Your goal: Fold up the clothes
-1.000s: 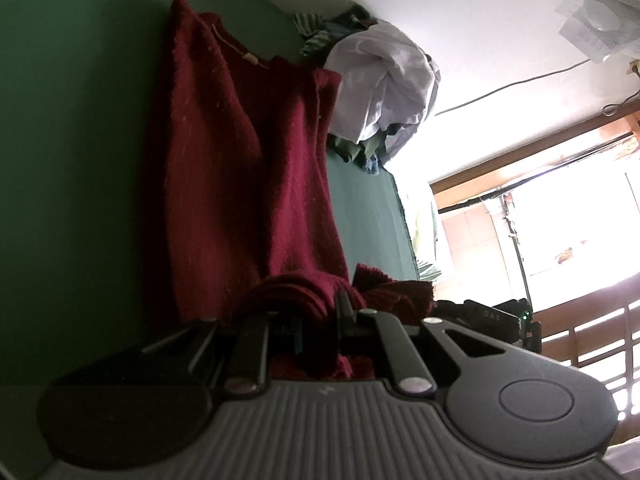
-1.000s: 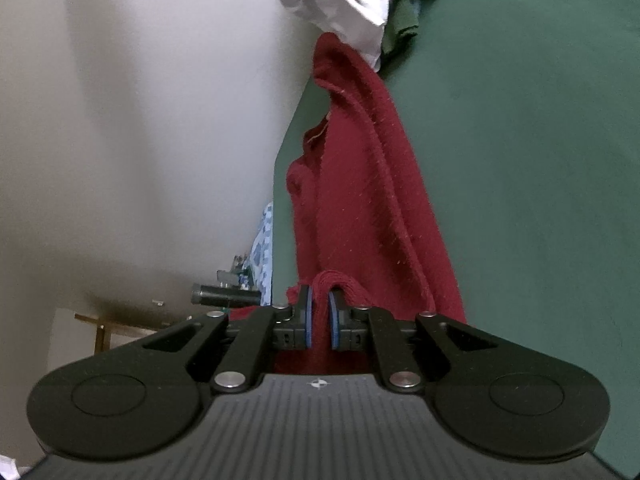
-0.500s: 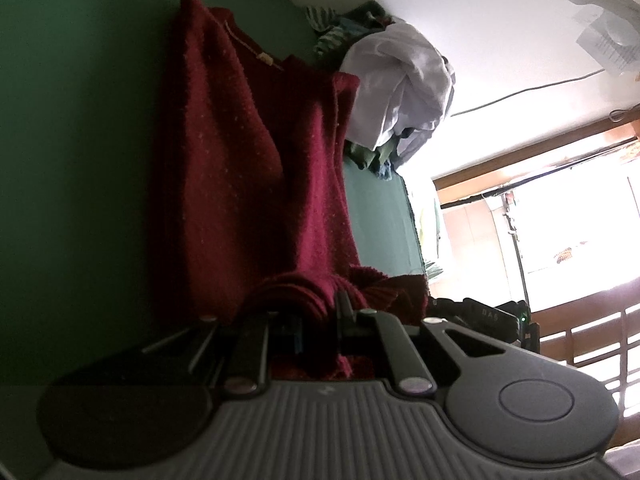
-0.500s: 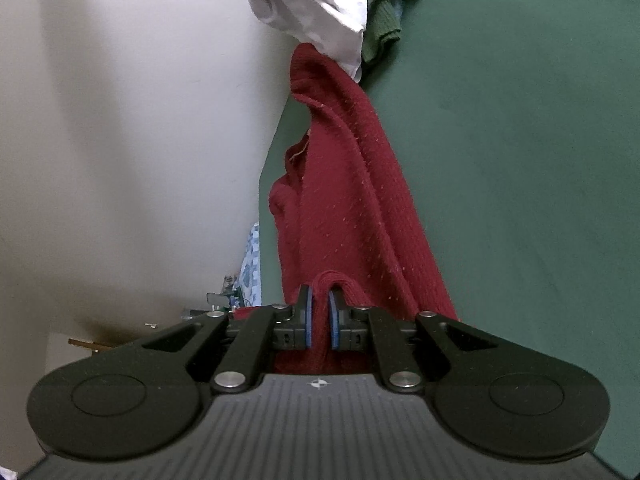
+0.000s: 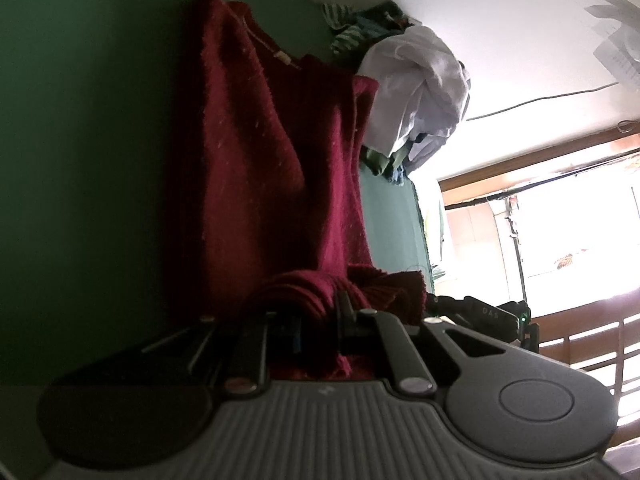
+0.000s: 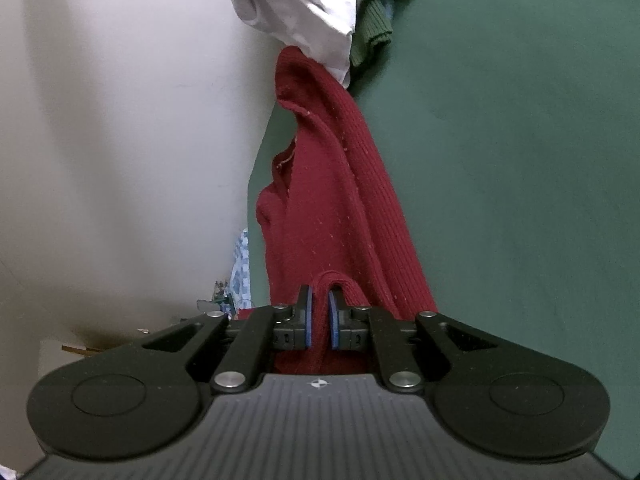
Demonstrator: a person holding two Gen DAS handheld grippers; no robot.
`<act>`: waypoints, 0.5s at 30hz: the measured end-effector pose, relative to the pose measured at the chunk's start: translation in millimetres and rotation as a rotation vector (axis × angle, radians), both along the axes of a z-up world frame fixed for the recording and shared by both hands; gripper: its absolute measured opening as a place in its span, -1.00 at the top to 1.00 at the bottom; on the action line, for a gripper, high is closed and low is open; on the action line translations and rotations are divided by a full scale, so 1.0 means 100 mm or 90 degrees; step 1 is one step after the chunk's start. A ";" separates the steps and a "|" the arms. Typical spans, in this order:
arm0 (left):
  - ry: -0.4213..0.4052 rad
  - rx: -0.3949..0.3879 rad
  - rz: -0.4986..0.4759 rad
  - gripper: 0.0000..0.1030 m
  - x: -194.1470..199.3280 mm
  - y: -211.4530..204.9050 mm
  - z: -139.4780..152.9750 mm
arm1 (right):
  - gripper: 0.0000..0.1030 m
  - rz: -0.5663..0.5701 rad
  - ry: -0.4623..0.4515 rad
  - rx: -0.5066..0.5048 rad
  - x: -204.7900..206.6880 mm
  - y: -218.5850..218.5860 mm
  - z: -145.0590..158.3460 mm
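green table point(image 6: 520, 160) with a red sweater point(image 5: 272, 168) and a heap of clothes point(image 5: 416, 92) on it

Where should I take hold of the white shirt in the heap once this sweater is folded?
Take the white shirt by its hanging lower edge beside the red sweater, coming in from the near side. That edge droops free; the rest is bunched on the green garment.

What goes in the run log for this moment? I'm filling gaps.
left claw: shut on dark red knit sweater | right claw: shut on sweater | green table
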State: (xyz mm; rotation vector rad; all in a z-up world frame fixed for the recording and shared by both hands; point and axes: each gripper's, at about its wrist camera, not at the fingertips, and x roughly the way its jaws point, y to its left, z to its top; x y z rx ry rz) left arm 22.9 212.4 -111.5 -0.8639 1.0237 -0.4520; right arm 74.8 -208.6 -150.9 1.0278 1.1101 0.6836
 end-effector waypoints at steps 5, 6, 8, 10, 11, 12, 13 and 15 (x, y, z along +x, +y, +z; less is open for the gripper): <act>0.015 -0.008 0.001 0.82 0.09 0.03 -0.07 | 0.82 -0.003 0.013 0.003 0.08 0.01 -0.06; 0.018 -0.011 -0.002 0.75 0.11 0.03 -0.08 | 0.78 -0.003 0.016 0.003 0.10 0.01 -0.08; 0.019 -0.020 -0.002 0.47 0.13 0.05 -0.09 | 0.73 -0.003 0.021 0.005 0.12 0.02 -0.10; 0.011 -0.030 0.004 0.11 0.14 0.08 -0.08 | 0.70 -0.005 0.023 0.008 0.14 0.02 -0.12; 0.003 -0.032 0.007 0.03 0.15 0.10 -0.06 | 0.68 -0.006 0.025 0.010 0.15 0.02 -0.13; -0.005 -0.035 0.011 -0.16 0.16 0.12 -0.03 | 0.66 -0.009 0.024 0.012 0.16 0.01 -0.13; -0.012 -0.037 0.015 -0.23 0.17 0.15 -0.01 | 0.65 -0.012 0.023 0.016 0.17 0.01 -0.12; -0.026 -0.038 0.023 -0.23 0.20 0.20 0.03 | 0.55 -0.019 0.011 0.021 0.19 -0.01 -0.09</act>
